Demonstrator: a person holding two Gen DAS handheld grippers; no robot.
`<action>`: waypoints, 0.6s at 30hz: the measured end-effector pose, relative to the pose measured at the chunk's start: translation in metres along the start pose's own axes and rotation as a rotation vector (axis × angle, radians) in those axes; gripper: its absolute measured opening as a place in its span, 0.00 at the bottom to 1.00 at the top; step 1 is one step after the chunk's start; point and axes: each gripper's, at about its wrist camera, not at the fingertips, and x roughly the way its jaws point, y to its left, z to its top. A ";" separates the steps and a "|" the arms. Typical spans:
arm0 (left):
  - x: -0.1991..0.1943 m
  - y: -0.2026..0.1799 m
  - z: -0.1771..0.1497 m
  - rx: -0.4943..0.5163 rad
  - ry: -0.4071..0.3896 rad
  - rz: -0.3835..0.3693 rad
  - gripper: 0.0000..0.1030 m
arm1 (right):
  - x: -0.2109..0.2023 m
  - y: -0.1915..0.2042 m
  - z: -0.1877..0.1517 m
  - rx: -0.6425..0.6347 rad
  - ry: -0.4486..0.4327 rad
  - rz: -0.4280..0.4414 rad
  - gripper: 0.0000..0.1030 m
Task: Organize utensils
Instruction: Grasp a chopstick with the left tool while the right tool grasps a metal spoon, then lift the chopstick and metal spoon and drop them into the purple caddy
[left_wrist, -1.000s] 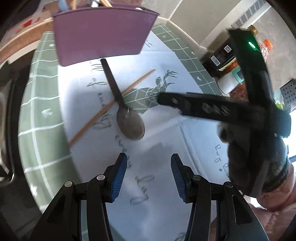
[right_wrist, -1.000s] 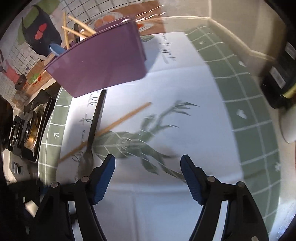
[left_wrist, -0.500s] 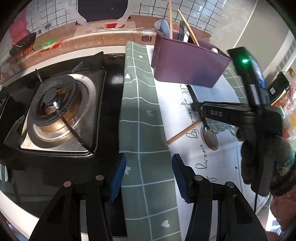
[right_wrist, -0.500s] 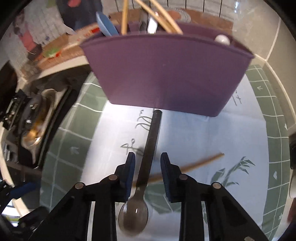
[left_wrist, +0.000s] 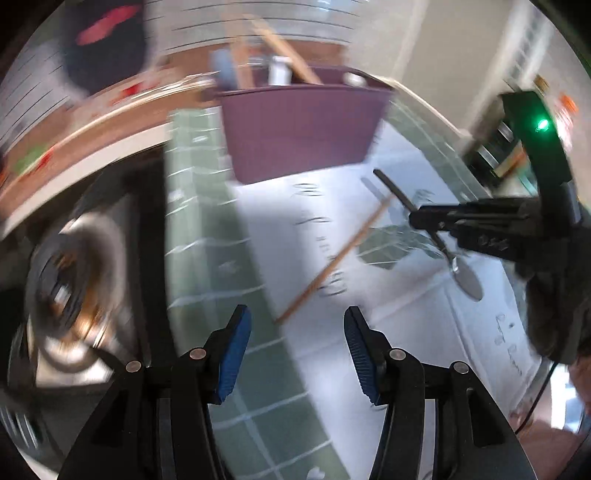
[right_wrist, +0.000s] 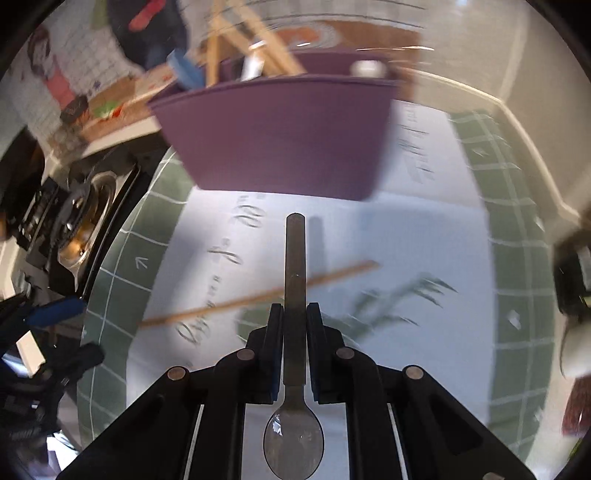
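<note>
A dark-handled metal spoon (right_wrist: 295, 258) sits between the pads of my right gripper (right_wrist: 295, 314), whose jaws are closing on its handle. The bowl points back toward the camera and the handle toward the purple utensil holder (right_wrist: 280, 140). In the left wrist view the spoon (left_wrist: 465, 280) hangs tilted just above the white cloth, held by the right gripper (left_wrist: 417, 218). A wooden chopstick (left_wrist: 332, 262) lies slanted on the cloth, and passes under the spoon handle in the right wrist view (right_wrist: 229, 306). My left gripper (left_wrist: 297, 321) is open and empty, above the mat's green border.
The purple holder (left_wrist: 303, 129) contains several chopsticks and utensils. A gas stove burner (left_wrist: 66, 266) lies left of the green-and-white mat (left_wrist: 207, 258). Bottles and boxes (left_wrist: 495, 155) crowd the right back corner by the wall. A person's hand (left_wrist: 554, 295) grips the right tool.
The right jaws went from wide apart to pressed on the spoon handle, and the spoon has come up off the cloth. The left gripper swung over the stove and back toward the mat, still open.
</note>
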 end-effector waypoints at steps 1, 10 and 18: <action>0.006 -0.005 0.005 0.036 0.015 -0.019 0.52 | -0.007 -0.013 -0.004 0.020 -0.005 0.001 0.11; 0.073 -0.054 0.065 0.332 0.218 -0.076 0.26 | -0.042 -0.083 -0.040 0.151 -0.037 0.019 0.11; 0.102 -0.061 0.086 0.303 0.339 -0.069 0.18 | -0.048 -0.103 -0.058 0.195 -0.049 0.040 0.11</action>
